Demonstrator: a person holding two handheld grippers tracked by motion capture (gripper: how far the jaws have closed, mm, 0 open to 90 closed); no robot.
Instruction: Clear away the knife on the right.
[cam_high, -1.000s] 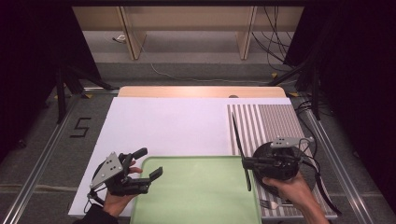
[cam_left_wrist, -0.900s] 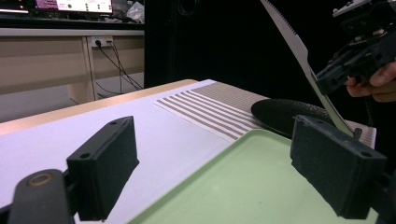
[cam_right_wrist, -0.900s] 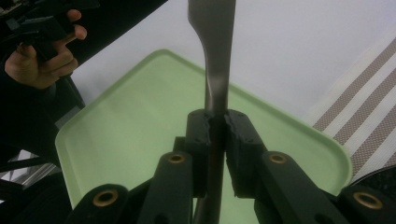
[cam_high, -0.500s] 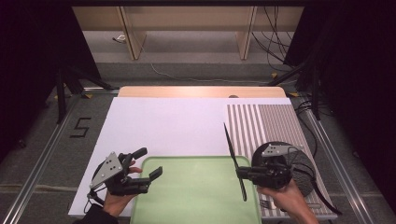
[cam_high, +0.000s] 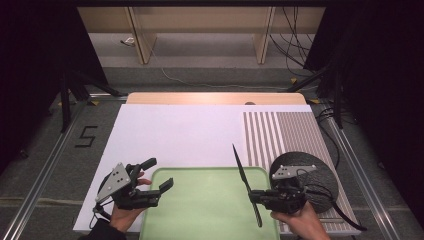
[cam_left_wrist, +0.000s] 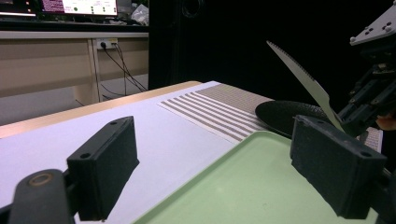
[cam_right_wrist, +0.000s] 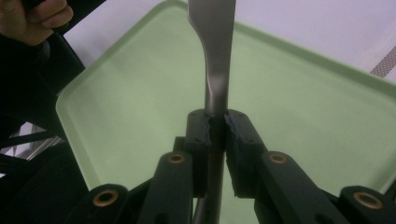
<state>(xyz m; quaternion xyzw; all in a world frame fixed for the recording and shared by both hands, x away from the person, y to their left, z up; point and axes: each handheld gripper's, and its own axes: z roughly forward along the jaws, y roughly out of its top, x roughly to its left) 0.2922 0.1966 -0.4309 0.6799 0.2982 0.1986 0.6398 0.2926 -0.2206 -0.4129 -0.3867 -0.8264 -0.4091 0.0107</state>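
A grey table knife with a serrated blade is clamped in my right gripper, its pads pressed on the handle. The knife hangs over the right part of a pale green tray, blade pointing away from me. In the left gripper view the knife blade rises at the right, above the tray. My left gripper rests at the tray's left edge, open, nothing between its pads.
A black round plate lies on a striped placemat at the right of the white table top. A wooden strip runs along the table's far edge. Cables trail on the floor beyond.
My right gripper has carried the knife leftward and down, from above the plate to over the tray's right side. The left gripper has stayed where it was.
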